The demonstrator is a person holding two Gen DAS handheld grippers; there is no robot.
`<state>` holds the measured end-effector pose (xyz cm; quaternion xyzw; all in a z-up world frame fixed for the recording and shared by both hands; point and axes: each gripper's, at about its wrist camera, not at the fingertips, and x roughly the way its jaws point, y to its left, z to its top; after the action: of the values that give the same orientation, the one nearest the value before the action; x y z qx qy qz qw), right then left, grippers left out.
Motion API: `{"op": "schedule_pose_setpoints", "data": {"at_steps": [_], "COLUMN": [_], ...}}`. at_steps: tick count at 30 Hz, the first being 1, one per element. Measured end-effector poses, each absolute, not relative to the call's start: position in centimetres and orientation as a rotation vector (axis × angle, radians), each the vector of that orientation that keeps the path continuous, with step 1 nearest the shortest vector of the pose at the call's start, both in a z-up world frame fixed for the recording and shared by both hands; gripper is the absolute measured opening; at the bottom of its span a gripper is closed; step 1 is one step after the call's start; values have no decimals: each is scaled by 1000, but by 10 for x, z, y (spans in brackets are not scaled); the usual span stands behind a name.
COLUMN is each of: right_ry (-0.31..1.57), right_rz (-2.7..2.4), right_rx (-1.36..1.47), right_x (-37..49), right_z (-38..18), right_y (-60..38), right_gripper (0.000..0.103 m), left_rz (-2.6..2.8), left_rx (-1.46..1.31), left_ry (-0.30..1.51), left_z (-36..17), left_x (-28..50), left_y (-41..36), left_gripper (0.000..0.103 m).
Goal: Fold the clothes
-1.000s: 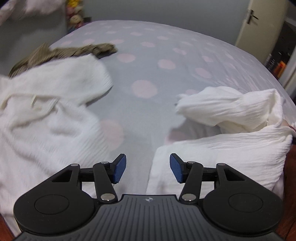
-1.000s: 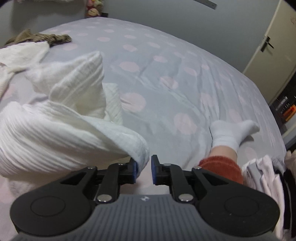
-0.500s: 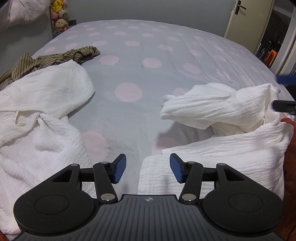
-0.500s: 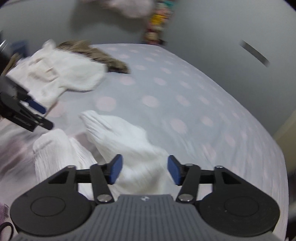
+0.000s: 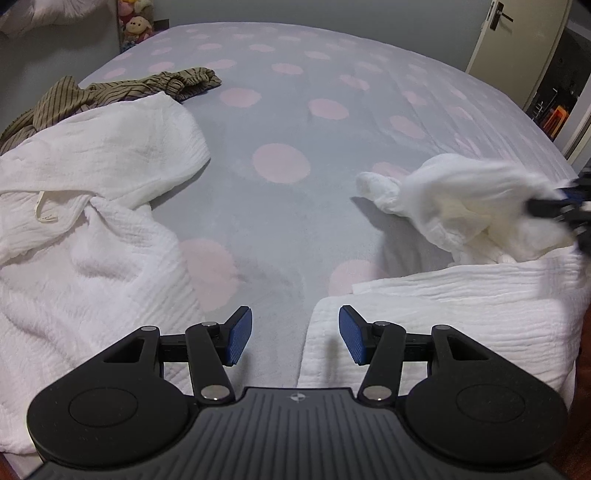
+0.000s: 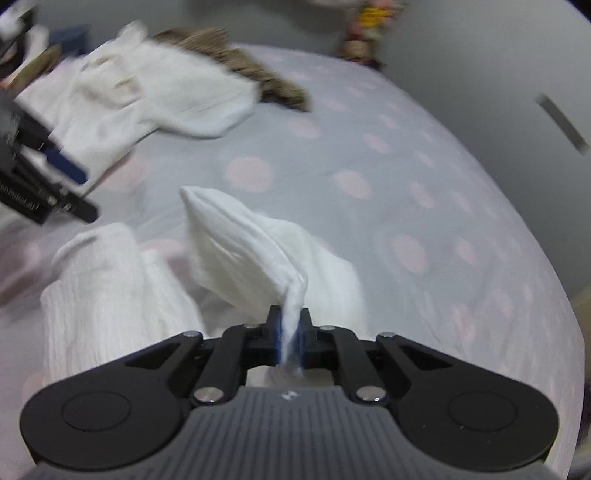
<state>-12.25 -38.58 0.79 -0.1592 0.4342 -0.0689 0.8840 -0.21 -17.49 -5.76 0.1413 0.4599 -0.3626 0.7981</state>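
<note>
A white crinkled garment (image 5: 443,306) lies spread on the dotted bedspread (image 5: 295,110), with another white part (image 5: 92,221) at the left. Its bunched sleeve (image 6: 251,251) rises from the bed into my right gripper (image 6: 291,332), whose jaws are closing with a fold of that cloth pinched between the pads. In the left wrist view that gripper (image 5: 565,206) shows blurred at the right edge, pulling the sleeve (image 5: 454,195). My left gripper (image 5: 295,334) hovers open over the bed by the garment's near edge, with nothing between its fingers; it also shows in the right wrist view (image 6: 86,194).
A brown striped garment (image 5: 110,92) lies crumpled at the far left of the bed. Stuffed toys (image 5: 136,26) stand against the wall behind it. A door (image 5: 517,48) stands at the far right. The bed's edge runs just below the near cloth.
My right gripper let go of the cloth edge, opened wide, swung over and closed on the bunched sleeve. The sleeve has been drawn to the right. My left gripper stays open, hardly moved.
</note>
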Motion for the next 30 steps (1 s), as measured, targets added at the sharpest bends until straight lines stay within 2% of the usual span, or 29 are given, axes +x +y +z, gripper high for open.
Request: {"op": "schedule_pose_setpoints", "data": {"at_steps": [5,13,20,22,30], "right_ry": [904,947,966,963,938], "right_rz": [-333,-586,-679,-689,-673], "right_rx": [-210,-36,24,43,48], "right_x": [-177,-258,-297,-302,-307], "right_z": [17,-7,-19,-22,-26], "right_y": [-429,-485,-505,-509,-504], "right_gripper": [8,8,8,8,8], "left_rz": [-828,-918,-1036,-1083,-1192], "left_rx": [352,501,570,561,429], "left_ry": [956,867,811,818,940], "left_z": [-52,-41,-40,-43,-60], "left_x": [-13,-36,-54,-58,-54], "left_y": [-196,-234,-269,-280,-336], "left_gripper": [50,50,52,55,57]}}
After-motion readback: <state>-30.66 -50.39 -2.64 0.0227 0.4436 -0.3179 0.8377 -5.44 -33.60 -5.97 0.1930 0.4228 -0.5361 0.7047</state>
